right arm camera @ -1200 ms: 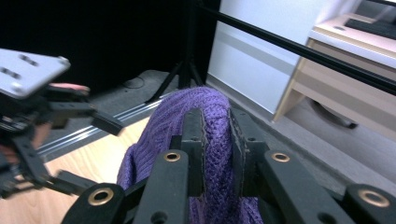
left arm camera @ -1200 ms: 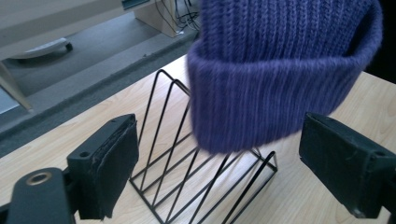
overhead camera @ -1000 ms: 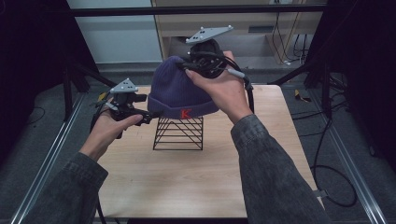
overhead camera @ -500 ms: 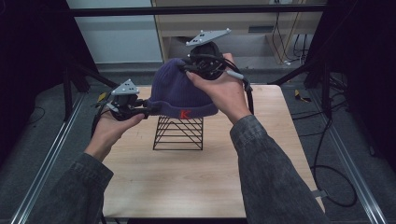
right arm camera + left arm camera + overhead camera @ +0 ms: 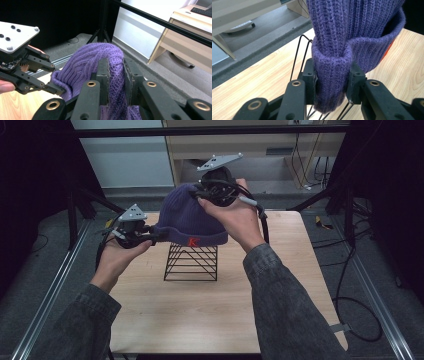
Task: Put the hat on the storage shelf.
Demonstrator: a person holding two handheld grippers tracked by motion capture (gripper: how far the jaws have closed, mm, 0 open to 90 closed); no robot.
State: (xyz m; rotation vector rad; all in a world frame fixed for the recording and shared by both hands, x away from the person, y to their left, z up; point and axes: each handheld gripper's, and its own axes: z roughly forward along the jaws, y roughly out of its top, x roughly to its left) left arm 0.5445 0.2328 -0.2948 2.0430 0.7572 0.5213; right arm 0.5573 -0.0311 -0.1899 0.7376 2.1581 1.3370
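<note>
Now both grippers pinch the purple beanie (image 5: pixel 192 217) above the wire rack (image 5: pixel 191 262) mid-table: left gripper (image 5: pixel 332 82) has just closed on its cuff, right gripper (image 5: pixel 116 75) clamps its crown.

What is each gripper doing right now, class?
Left gripper: jaws just closed, shut on the purple beanie at its folded brim.
Right gripper: shut on the beanie's crown.

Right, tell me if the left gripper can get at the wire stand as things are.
Probably not yet. The left gripper is shut on the folded cuff of the purple beanie, which hangs over the black wire stand. It would have to let go first; the right gripper pinches the crown.
</note>
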